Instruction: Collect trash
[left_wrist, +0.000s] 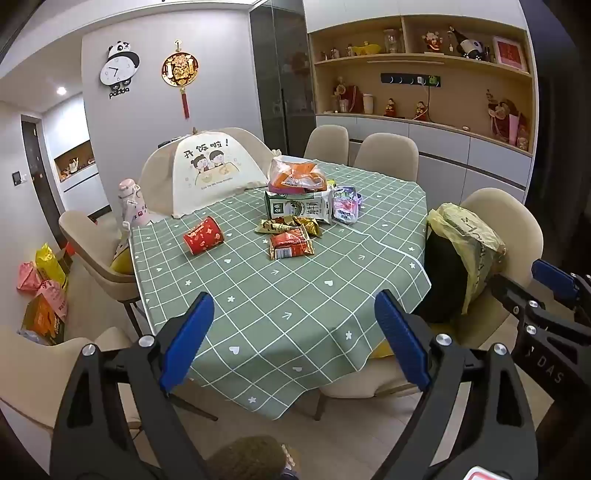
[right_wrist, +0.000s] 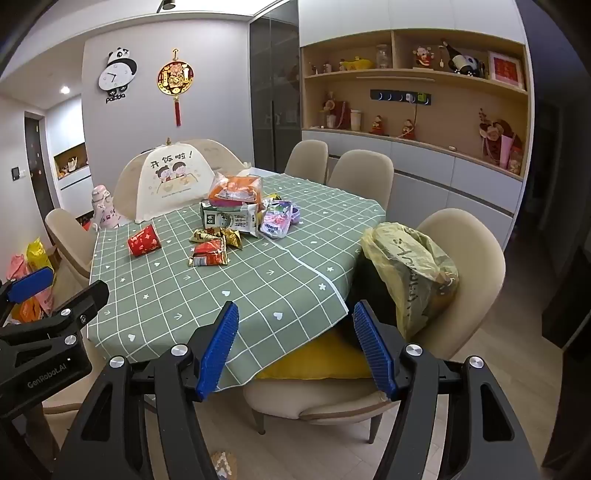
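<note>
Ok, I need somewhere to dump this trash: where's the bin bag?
The yellow bin bag sits on the beige chair at the table's right edge in both views.

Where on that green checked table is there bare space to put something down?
The near half of the tablecloth is bare, from the red paper cup and snack wrappers to the front edge. The far right corner is free too. It's crowded around the milk carton.

Left gripper (left_wrist: 295, 339) and right gripper (right_wrist: 295, 347) tilt downward side by side, jaws apparently wide, empty.
</note>
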